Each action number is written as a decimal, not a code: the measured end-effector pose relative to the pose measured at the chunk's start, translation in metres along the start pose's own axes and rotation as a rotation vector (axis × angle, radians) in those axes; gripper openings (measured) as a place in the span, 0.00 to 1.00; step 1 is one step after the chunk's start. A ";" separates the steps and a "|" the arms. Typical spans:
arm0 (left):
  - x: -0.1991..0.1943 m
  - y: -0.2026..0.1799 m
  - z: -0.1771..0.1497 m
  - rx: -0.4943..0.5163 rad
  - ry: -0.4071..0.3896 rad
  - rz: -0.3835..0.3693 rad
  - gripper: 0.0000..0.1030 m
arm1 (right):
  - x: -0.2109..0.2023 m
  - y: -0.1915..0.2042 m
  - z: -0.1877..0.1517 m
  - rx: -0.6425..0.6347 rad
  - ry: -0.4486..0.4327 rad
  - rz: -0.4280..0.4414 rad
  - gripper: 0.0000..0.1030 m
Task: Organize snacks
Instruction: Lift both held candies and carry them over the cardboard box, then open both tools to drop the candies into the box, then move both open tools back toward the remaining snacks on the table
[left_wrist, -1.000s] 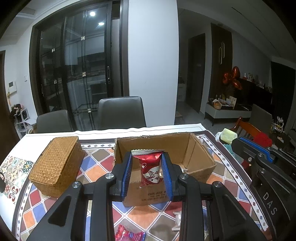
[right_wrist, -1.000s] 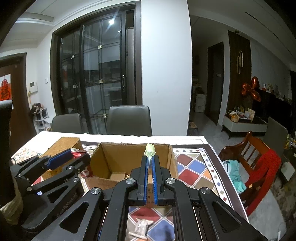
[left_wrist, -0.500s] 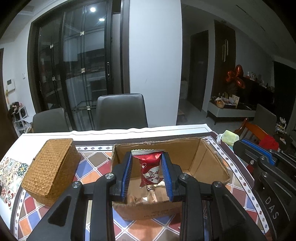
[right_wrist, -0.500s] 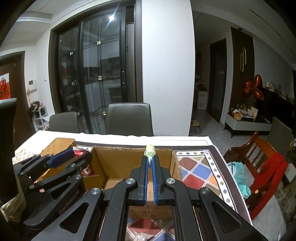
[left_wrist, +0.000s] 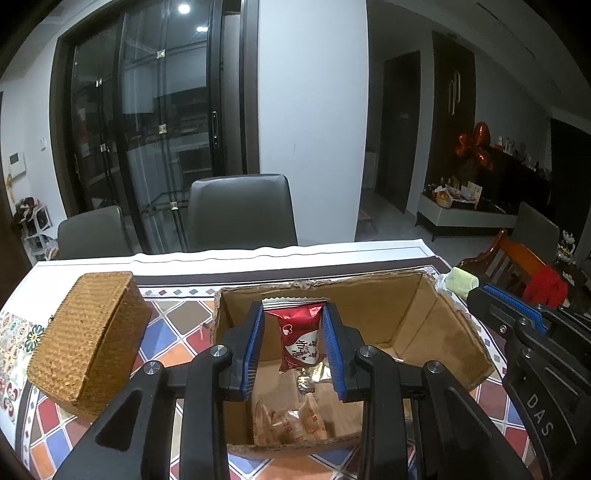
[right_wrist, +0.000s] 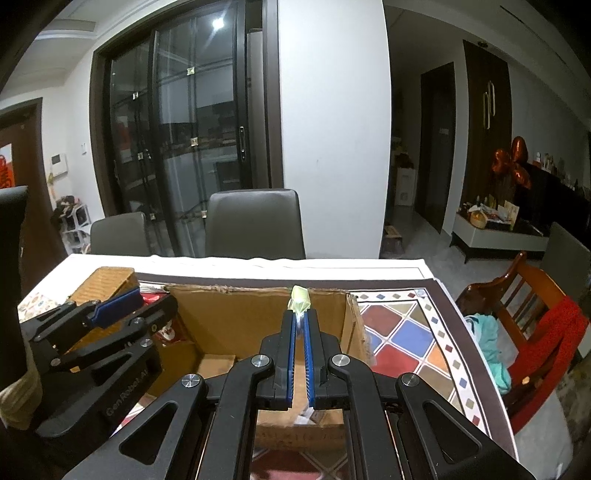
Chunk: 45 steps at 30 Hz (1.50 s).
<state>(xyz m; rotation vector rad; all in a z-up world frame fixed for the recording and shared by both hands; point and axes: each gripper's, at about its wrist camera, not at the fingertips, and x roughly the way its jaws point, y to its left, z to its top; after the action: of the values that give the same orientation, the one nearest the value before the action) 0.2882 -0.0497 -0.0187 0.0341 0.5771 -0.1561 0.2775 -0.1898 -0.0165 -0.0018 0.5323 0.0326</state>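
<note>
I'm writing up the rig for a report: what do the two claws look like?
Both claws, left and right, match: black plastic linkage arms, silver pivot bolts, blue ribbed pads lining the fingers. White lettering marks the side plates. No cables or sleeves show.

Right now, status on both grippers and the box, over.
Left gripper shut on red snack packet, above cardboard box. Right gripper shut on pale green snack. Wrapped snacks already inside. Nothing blocking.
</note>
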 end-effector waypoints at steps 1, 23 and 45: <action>0.002 0.000 0.000 0.001 0.000 0.000 0.31 | 0.002 0.000 0.000 0.000 0.003 0.001 0.05; -0.012 0.001 0.000 0.009 -0.021 0.061 0.73 | -0.005 -0.007 0.003 0.020 -0.016 -0.064 0.65; -0.091 -0.003 -0.007 0.007 -0.088 0.059 0.75 | -0.086 -0.006 0.001 0.018 -0.098 -0.102 0.65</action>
<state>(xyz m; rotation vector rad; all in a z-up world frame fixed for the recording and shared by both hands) 0.2086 -0.0400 0.0248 0.0504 0.4872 -0.1017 0.2039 -0.1983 0.0278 -0.0092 0.4338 -0.0714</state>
